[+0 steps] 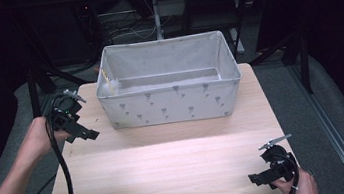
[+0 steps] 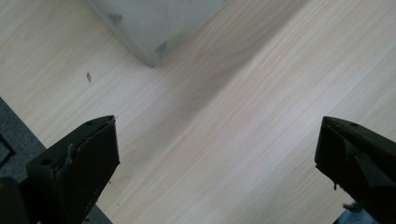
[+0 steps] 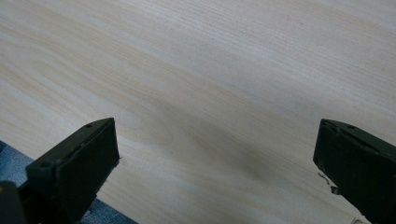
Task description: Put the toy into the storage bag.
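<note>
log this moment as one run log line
left hand-held gripper: open, near bin corner | right hand-held gripper: open, over table | fabric bin: feathery item inside

no readable text, box print seemingly only small motifs

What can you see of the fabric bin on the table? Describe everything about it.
The bin is a rectangular, open-topped box of soft light grey fabric printed with small darker grey motifs. It stands upright at the far half of the wooden table, its long side facing the person. Its walls stand straight, and inside, at the left end, lies a small white feathery item with a thin yellowish stick. The left gripper hovers near its front left corner, apart from it; that corner also appears in the left gripper view.
</note>
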`<state>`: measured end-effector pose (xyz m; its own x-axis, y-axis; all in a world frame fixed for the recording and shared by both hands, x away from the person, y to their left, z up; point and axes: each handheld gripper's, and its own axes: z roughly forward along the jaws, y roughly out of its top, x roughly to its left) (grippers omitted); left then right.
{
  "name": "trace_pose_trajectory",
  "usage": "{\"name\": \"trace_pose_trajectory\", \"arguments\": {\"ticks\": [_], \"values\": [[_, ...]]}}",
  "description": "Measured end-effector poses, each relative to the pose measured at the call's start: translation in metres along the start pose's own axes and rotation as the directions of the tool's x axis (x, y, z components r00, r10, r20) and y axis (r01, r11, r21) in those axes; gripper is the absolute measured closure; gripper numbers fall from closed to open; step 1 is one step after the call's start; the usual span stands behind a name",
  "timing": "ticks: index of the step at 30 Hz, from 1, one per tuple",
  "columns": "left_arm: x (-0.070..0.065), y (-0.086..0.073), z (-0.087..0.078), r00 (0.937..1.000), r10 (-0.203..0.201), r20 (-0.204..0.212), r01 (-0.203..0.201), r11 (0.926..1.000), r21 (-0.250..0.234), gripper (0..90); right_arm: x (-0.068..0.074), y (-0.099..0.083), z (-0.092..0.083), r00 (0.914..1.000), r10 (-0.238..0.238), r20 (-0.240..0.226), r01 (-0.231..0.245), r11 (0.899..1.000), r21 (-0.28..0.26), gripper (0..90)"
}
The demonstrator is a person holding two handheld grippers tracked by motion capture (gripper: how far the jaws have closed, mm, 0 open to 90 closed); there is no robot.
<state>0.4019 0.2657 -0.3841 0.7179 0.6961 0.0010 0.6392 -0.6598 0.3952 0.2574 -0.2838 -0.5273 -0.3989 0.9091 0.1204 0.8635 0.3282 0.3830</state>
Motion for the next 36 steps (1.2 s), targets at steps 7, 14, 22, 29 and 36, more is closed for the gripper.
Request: {"name": "trace_pose_trajectory", "arguments": {"ticks": [7, 14, 22, 29, 36], "values": [[-0.016, -0.032, 0.031, 0.9997, -0.022, 0.006, 0.022, 0.9997, -0.007, 0.0, 0.0, 0.001, 0.0, 0.9999, -0.012, 0.004, 0.012, 1.0, 0.002, 0.0], [-0.027, -0.055, 0.061, 0.9983, -0.053, 0.026, 0.053, 0.9986, -0.009, 0.0, 0.001, 0.001, -0.001, 0.9998, -0.019, 0.005, 0.019, 1.0, 0.003, 0.0], [-0.033, -0.074, 0.087, 0.996, -0.087, 0.022, 0.088, 0.9951, -0.046, 0.0, -0.001, 0.0, -0.002, 0.9998, -0.012, 0.015, 0.012, 1.0, -0.002, 0.0], [-0.033, -0.085, 0.105, 0.9954, -0.086, 0.044, 0.087, 0.9958, -0.028, 0.0, -0.001, 0.0, 0.0, 0.9997, -0.022, 0.007, 0.022, 1.0, 0.006, 0.0], [-0.03, -0.09, 0.121, 0.9937, -0.087, 0.071, 0.087, 0.9962, 0.008, 0.0, -0.003, 0.0, 0.0, 0.9998, -0.019, 0.005, 0.019, 1.0, 0.013, 0.0]]}}
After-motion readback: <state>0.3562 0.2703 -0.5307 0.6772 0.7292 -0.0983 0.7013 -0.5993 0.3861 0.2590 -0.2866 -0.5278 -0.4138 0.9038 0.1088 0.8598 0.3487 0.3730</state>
